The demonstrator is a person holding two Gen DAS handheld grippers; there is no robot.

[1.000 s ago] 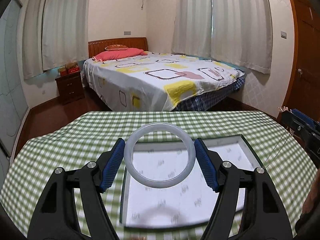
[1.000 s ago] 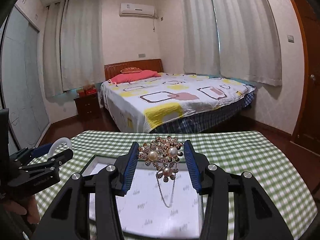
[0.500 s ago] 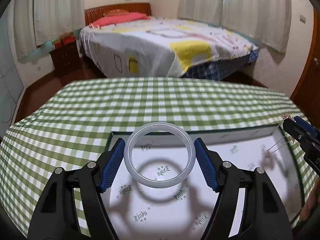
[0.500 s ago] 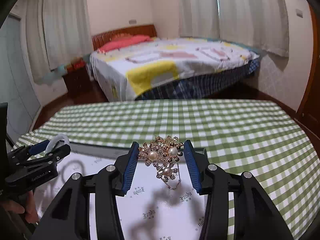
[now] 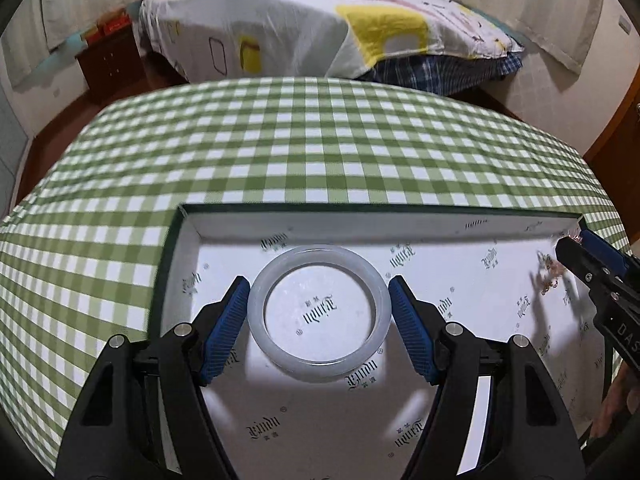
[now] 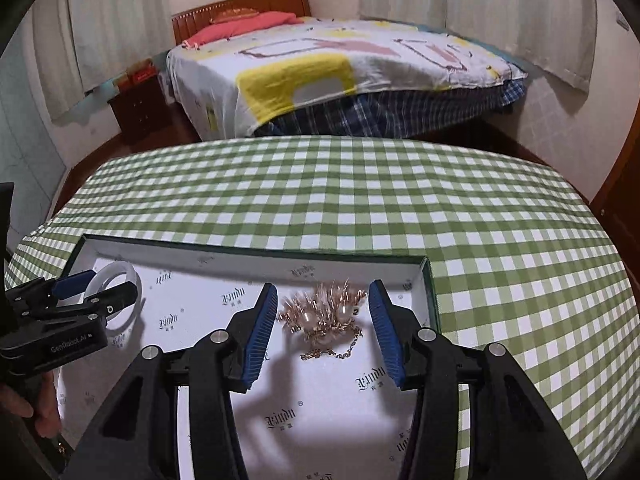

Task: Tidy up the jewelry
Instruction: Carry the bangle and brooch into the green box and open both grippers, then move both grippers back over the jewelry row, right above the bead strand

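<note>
A pale jade bangle (image 5: pixel 319 313) lies between the blue pads of my left gripper (image 5: pixel 319 320), low over the white lining of a shallow green-edged box (image 5: pixel 400 224); the pads stand just off its sides, so the gripper is open. In the right wrist view the bangle (image 6: pixel 120 284) shows at the box's left end. A gold and pearl brooch with a chain (image 6: pixel 326 320) lies on the box lining between the pads of my right gripper (image 6: pixel 324 332), which is open, with clear gaps on both sides. The box's right rim (image 6: pixel 430 292) is beside it.
The box sits on a table with a green and white checked cloth (image 5: pixel 320 140). A bed (image 6: pixel 340 64) and a dark nightstand (image 6: pixel 136 108) stand beyond the table. A wooden door (image 5: pixel 624 112) is at the right.
Both grippers have come down into the box and opened. The bangle and the brooch, held before, now rest on the lining between the pads.
</note>
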